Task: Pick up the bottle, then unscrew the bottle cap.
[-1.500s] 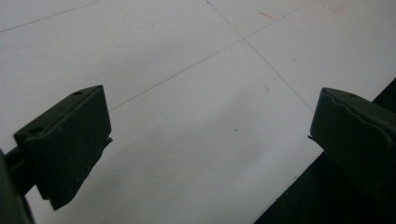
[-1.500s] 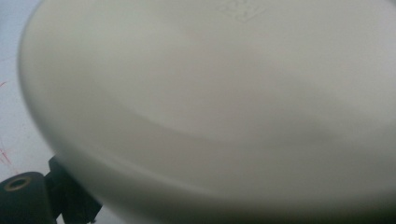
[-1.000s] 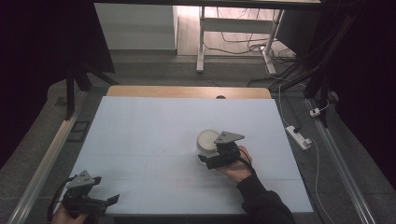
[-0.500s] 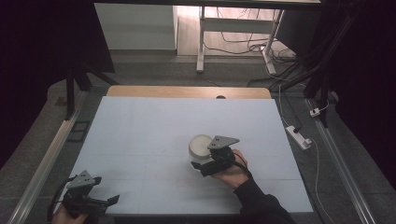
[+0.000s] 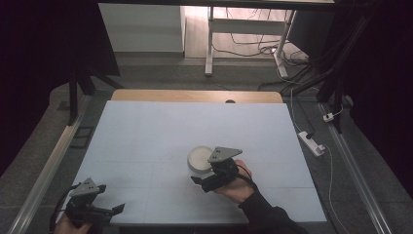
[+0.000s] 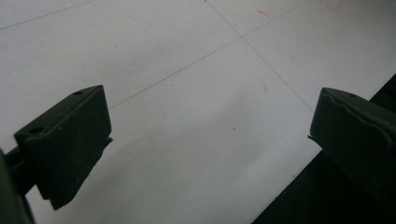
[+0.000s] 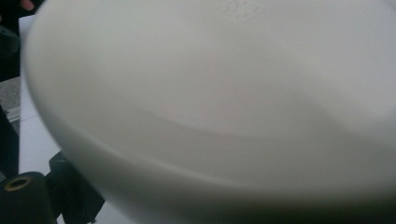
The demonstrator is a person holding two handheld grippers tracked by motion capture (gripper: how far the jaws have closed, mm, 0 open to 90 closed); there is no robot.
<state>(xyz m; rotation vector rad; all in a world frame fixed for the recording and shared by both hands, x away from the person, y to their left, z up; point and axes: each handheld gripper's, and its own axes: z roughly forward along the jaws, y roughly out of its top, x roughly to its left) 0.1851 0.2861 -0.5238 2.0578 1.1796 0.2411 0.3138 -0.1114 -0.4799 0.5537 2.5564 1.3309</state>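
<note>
Mid-table: white round bowl (image 5: 200, 160), plain | R claw (image 5: 207, 181) clamped on it | L claw (image 5: 108, 212) apart

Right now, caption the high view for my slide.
Right gripper at a white bowl mid-table; left gripper open near the table's front-left corner.

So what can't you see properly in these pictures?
- Right claw: in the high view the white bowl and the grey plate hide its jaws, so open or shut is unclear.
- Bowl in the right gripper view: so close it is blurred, and the picture edges cut off its rim.
- Inside the bowl: too small in the high view to tell if anything is there.
- Left claw: its body is cut off at the bottom edge.
</note>
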